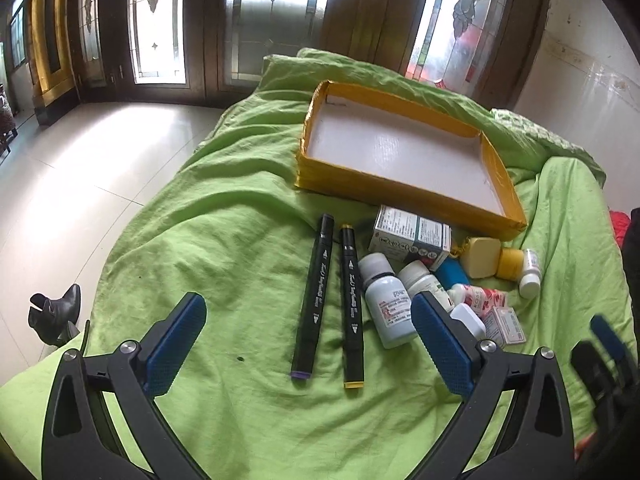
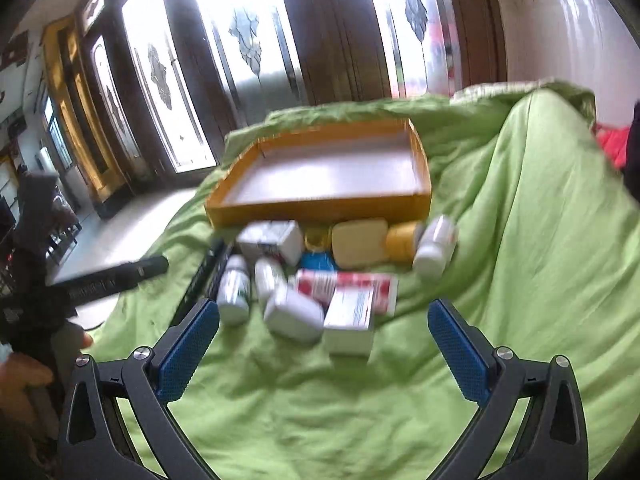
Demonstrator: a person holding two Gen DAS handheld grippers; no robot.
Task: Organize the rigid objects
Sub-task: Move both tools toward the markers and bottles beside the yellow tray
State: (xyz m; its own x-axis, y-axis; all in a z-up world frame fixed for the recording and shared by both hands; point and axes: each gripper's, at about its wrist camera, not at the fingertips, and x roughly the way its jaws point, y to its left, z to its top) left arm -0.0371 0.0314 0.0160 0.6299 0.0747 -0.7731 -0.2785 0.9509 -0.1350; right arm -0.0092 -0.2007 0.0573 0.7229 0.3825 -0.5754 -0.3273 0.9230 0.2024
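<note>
A yellow-walled tray point(image 1: 400, 192) with a bare white floor rests on a green bedsheet; the right wrist view shows this tray point(image 2: 320, 210) too. In front of it lies a heap of white pill bottles point(image 1: 386, 304), small boxes point(image 1: 412, 238) and a cream case point(image 1: 480, 257). Two black markers point(image 1: 314, 300) lie side by side left of the heap. My left gripper point(image 1: 308, 340) hovers open over the markers. My right gripper point(image 2: 324, 344) is open just short of a small white box point(image 2: 350, 324), a white bottle point(image 2: 294, 314) and a red-patterned box point(image 2: 344, 286). That view is motion-blurred.
The green sheet point(image 1: 220, 240) covers a bed whose left edge drops to a pale tiled floor point(image 1: 80, 168). A black boot point(image 1: 56, 316) stands on the floor. Glazed wooden doors point(image 1: 160, 20) fill the background. A hand point(image 2: 24, 376) and the other gripper's dark body point(image 2: 100, 276) show at left.
</note>
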